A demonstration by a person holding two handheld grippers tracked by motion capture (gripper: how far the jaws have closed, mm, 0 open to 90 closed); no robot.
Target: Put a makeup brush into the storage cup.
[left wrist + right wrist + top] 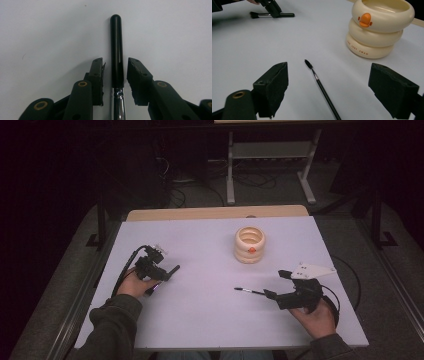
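Note:
A makeup brush with a black handle [116, 45] and a chrome ferrule lies on the white table [200, 320]. My left gripper [115, 61] straddles the handle, its jaws standing close on either side with thin gaps, pads not touching. In the high view this gripper [164, 271] sits at the left of the table, the handle tip [175, 268] poking out to the right. My right gripper [329, 66] is wide open low over the table, and a thin black wand brush [322, 87] lies flat between its jaws, untouched. That wand [250, 291] points left from the right gripper [276, 284].
A cream ringed holder with an orange duck mark [249, 245] stands upright right of centre, towards the back; it is also at the upper right of the right gripper view [377, 32]. A wooden strip [215, 213] edges the table's far side. Cables trail from both grippers.

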